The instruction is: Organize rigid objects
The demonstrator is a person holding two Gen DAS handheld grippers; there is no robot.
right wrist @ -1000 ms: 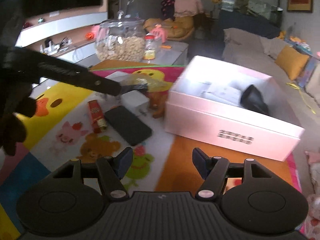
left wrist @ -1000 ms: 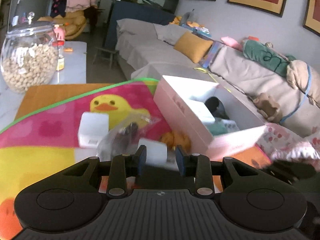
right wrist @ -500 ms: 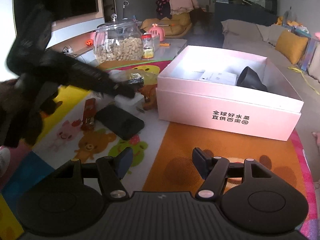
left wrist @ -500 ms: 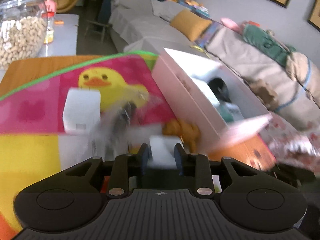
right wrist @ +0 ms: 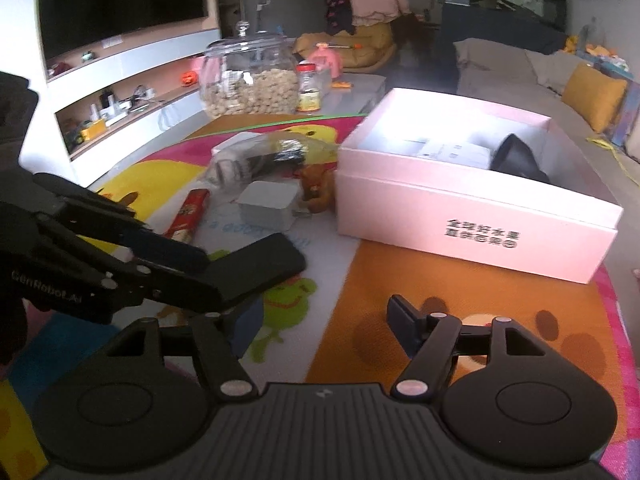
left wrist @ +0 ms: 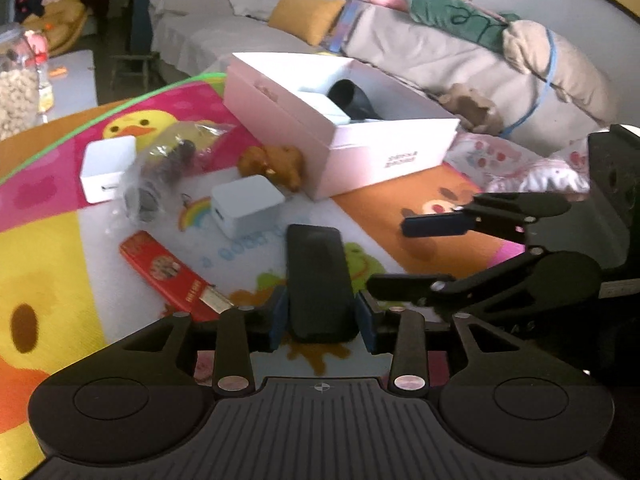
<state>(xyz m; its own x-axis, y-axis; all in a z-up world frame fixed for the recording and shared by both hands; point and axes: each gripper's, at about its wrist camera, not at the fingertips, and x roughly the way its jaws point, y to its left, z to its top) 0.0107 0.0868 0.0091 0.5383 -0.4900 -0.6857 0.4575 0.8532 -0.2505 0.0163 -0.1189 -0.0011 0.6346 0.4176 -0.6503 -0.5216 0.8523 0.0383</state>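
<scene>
Left hand-held gripper [left wrist: 322, 320] jaws just widened around the black phone [left wrist: 318, 280], which lies just in front of the pink box [left wrist: 360, 152]. Right hand-held gripper [right wrist: 324, 320] sits wide, nothing in it.

The left gripper [left wrist: 322, 318] is angled downward, its jaws just widened and set either side of a dark flat phone [left wrist: 318, 276] — whether the pads press it cannot be told. The right gripper [right wrist: 324, 318] is pitched downward too, jaws spread wide and just opened further — nothing is held between them.
</scene>
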